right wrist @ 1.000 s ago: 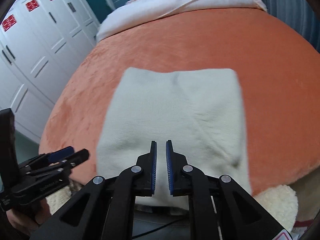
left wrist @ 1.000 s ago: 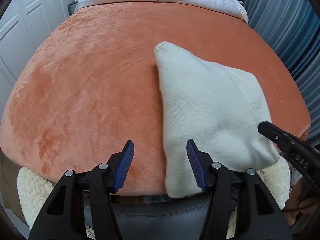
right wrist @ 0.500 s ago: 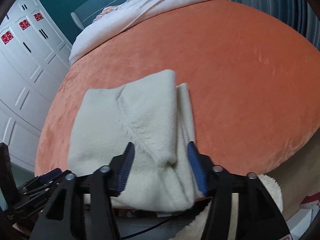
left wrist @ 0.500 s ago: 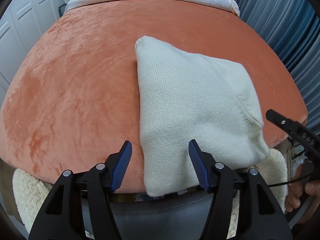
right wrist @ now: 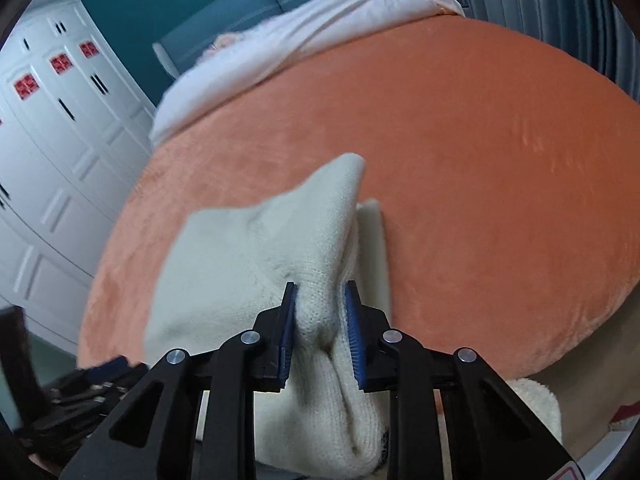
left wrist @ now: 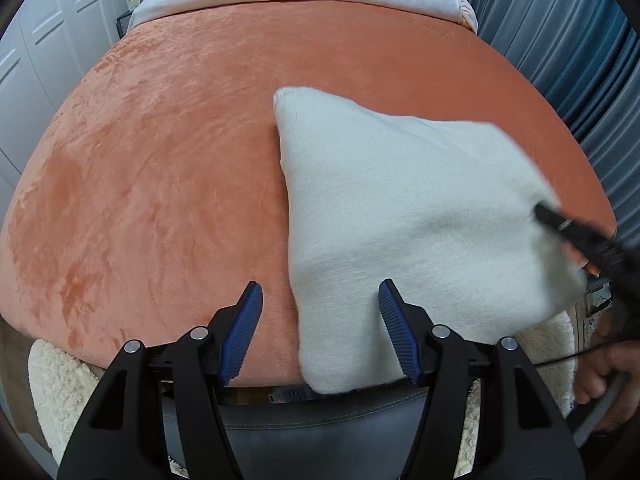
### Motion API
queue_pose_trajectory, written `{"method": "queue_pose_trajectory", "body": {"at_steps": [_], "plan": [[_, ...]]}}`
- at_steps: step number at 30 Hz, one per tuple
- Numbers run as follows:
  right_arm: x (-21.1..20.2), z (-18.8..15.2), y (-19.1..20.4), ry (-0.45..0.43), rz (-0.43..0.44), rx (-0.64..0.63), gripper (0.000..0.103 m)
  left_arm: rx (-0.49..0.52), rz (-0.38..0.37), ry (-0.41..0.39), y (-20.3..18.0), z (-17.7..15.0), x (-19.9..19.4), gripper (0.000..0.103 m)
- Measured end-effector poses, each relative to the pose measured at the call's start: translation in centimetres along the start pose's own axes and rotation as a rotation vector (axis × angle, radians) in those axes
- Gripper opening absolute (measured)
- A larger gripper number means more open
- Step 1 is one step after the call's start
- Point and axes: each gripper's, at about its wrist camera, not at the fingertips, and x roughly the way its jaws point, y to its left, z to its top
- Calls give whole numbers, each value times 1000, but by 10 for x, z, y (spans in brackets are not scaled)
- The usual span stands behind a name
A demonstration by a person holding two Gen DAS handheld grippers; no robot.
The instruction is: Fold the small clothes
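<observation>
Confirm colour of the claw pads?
Blue, ribbed pads; clearest in the left wrist view.

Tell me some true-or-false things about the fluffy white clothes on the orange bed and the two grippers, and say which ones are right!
1. The right gripper is pinching a bunched fold of the cream knit garment. True; its jaws have just been closing, with the knit between them.
2. The left gripper is squeezed tight on the garment. False: its jaws stand open, with only the garment's near edge lying between them.
3. The garment lies on an orange blanket. True.
4. The garment is bright blue. False: it is cream-white; only the gripper pads are blue.
5. White cupboard doors stand beside the bed. True.
</observation>
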Motion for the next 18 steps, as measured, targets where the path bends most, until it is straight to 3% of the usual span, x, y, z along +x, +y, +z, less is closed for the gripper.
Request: {"method": "queue_pose_trajectory", "body": {"at_steps": [2, 5, 8, 10, 13, 16, 18], "plan": [[47, -16, -16, 144, -29, 0, 29, 4, -10, 18, -5, -1, 5, 58], [30, -13, -19, 114, 20, 48, 30, 23, -10, 21, -12, -3, 3, 58], [-11, -9, -11, 0, 40, 69, 28, 30, -11, 10, -13, -3, 0, 60], [-30, -9, -2, -33, 75, 39, 25, 35, -4, 10, -15, -1, 3, 60], [-16, -14, 17, 53, 65, -51, 22, 33, -1, 15, -16, 0, 5, 60], [46, -33, 22, 232, -12, -129, 16, 34, 0, 16, -17, 0, 4, 60], [39, -32, 27, 210, -32, -142, 18, 48, 11, 11, -16, -1, 3, 60]]}}
